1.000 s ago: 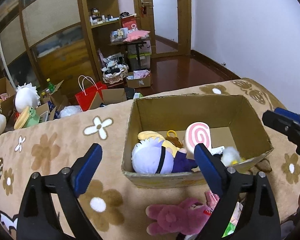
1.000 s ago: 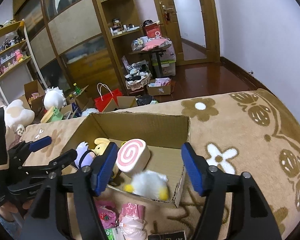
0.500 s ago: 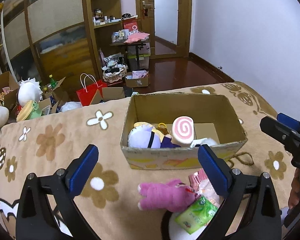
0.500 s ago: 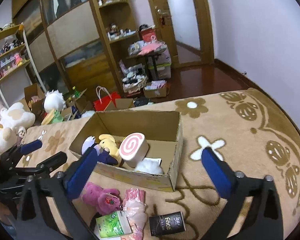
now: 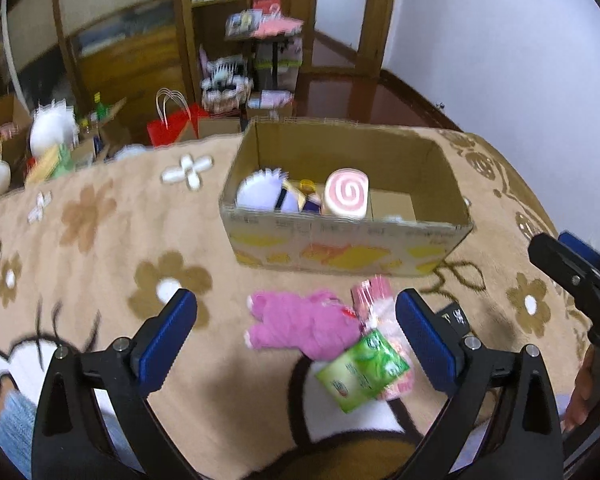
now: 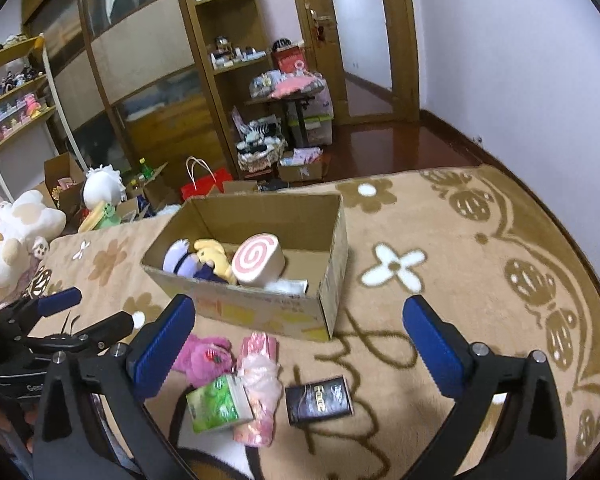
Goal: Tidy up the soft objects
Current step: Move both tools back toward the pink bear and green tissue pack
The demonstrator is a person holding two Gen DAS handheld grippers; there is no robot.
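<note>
A cardboard box (image 5: 428, 236) (image 6: 332, 280) stands on the flowered blanket and holds a pink swirl-roll plush (image 5: 347, 194) (image 6: 256, 264), a lilac-haired doll (image 5: 260, 196) (image 6: 180, 262), a yellow plush (image 6: 214, 258) and a white fluffy toy (image 6: 288, 286). In front of it lie a pink plush bear (image 5: 300, 326) (image 6: 204, 356), a green tissue pack (image 5: 362, 374) (image 6: 218, 402), a pink wrapped pack (image 5: 374, 298) (image 6: 258, 376) and a black pack (image 6: 319, 399). My left gripper (image 5: 296, 332) hangs open above the bear. My right gripper (image 6: 300, 336) is open over the box's near corner, holding nothing.
The beige flowered blanket (image 6: 440, 240) covers the whole surface and drops off beyond the box. Behind are wooden shelves (image 6: 228, 60), a red bag (image 6: 206, 184), boxes and plush toys on the floor (image 6: 24, 220). The left gripper shows at the left edge (image 6: 56, 320).
Both grippers have drawn back from the box toward me, so the bear and packs in front of it now show. The right jaws have spread wider; the white fluffy toy stays in the box.
</note>
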